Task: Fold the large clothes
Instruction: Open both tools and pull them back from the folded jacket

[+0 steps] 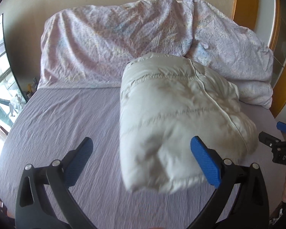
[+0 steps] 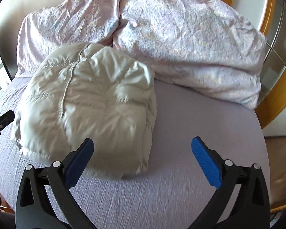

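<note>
Grippers both spread wide, nothing between the pads: left gripper (image 1: 142, 160) and right gripper (image 2: 143, 160) hang over the lilac sheet (image 1: 57, 118). Folded white puffer jacket (image 2: 89, 103) lies on the sheet just beyond the fingertips, untouched. Crumpled duvet (image 2: 181, 43) heaped behind it against the wall.

The left gripper (image 1: 142, 161) stands wide open, angled downward. The right gripper (image 2: 143, 161) is likewise spread wide, empty, visible at three o'clock from the left.
</note>
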{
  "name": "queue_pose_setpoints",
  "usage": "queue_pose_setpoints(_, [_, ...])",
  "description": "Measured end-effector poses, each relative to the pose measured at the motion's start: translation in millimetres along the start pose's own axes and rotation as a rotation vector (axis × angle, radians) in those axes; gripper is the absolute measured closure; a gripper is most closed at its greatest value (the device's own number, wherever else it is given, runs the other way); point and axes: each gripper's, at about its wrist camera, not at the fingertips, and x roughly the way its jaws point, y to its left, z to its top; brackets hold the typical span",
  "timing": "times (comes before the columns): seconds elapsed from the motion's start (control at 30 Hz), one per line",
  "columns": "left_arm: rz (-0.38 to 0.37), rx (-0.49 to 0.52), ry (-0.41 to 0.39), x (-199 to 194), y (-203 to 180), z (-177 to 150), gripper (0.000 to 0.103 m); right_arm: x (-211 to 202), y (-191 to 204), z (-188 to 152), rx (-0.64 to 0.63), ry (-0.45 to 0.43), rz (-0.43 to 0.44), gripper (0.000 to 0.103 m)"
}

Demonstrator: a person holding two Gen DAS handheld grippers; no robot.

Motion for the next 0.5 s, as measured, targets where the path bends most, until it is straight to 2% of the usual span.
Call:
queue_pose_setpoints(0.27, [-0.048, -0.007, 0.042, -45, 11, -24, 0.002, -19, 1, -28, 0.107, 0.104, 0.190, 0.001])
queue_pose_setpoints(0.5, [-0.077, -0.001, 0.093, -68, 16, -40, 0.002, -43, 14, -50, 0.120, 0.121, 0.238, 0.001])
